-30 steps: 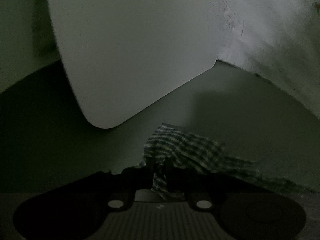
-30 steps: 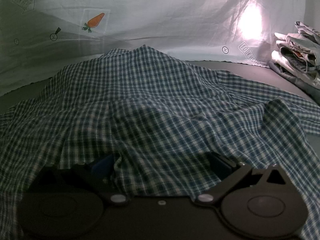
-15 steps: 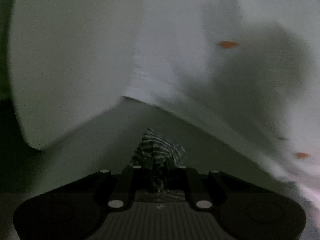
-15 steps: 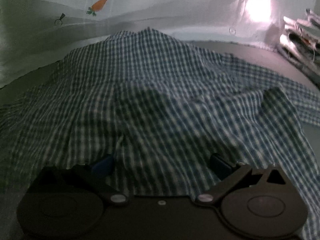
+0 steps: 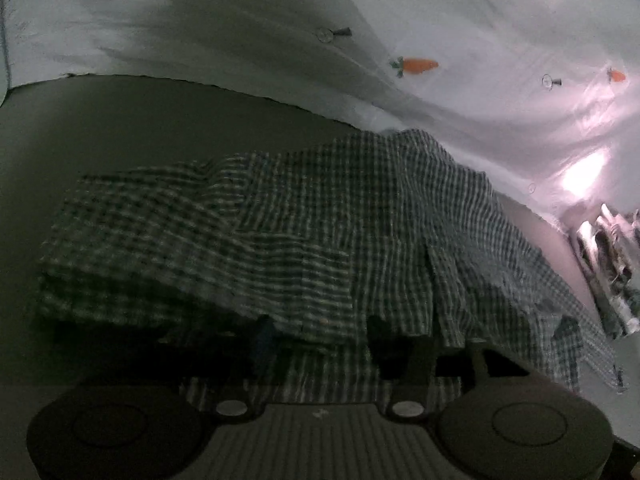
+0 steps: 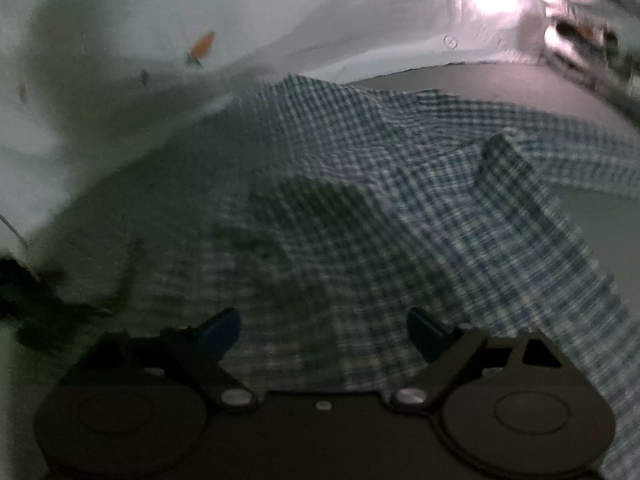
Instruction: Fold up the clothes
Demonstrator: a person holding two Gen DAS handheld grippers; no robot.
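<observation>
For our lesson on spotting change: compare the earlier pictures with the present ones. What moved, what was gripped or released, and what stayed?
The left gripper, earlier pinching a bunched corner of the blue-and-white checked shirt, carried it across over the shirt; its jaws are opening, letting go. The right gripper, jaws apart, is closing slightly. The carrot-print sheet stayed.

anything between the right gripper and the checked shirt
Nothing visible. The checked shirt lies right under the right gripper, its closing jaws apart over bare cloth with nothing else on it. The pile of clothes sits far off at the upper right.
</observation>
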